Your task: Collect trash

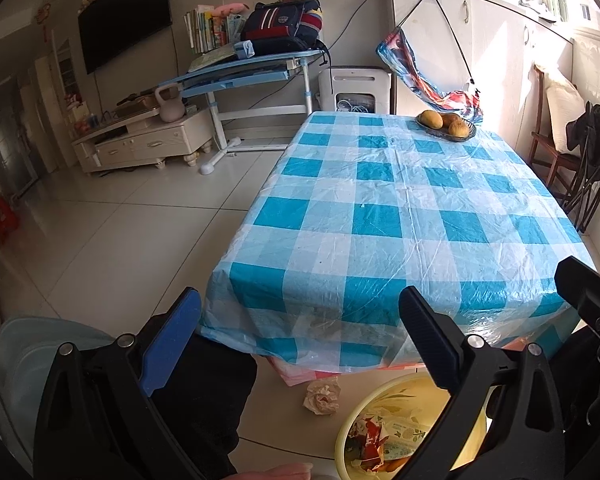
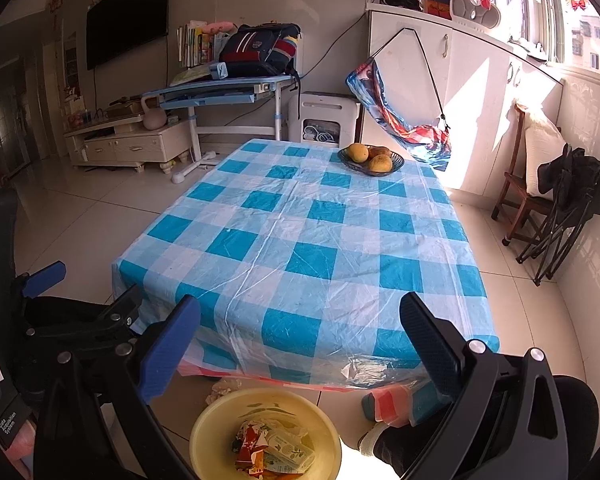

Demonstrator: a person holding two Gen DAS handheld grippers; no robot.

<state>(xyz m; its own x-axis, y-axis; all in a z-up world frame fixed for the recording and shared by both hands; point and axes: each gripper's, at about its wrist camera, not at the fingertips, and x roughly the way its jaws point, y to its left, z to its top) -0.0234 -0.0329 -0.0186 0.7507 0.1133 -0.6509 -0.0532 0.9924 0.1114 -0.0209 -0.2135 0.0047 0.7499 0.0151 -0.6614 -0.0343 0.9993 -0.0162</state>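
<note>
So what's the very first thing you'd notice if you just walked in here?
The big table under its shiny blue-and-white checked plastic cloth fills the middle of the room. At its far end sits a dark bowl of yellow-brown fruit. On the floor at the near end is a pale yellow plastic basin holding crumpled wrappers, with a crumpled paper ball lying beside it.

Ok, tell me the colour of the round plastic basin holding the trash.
Pale yellow basin, clearest in the right wrist view.

Your right gripper (image 2: 300,320) hangs wide open above a yellow basin (image 2: 208,428) of wrappers (image 2: 272,450) on the floor, before the checked table (image 2: 300,240).
</note>
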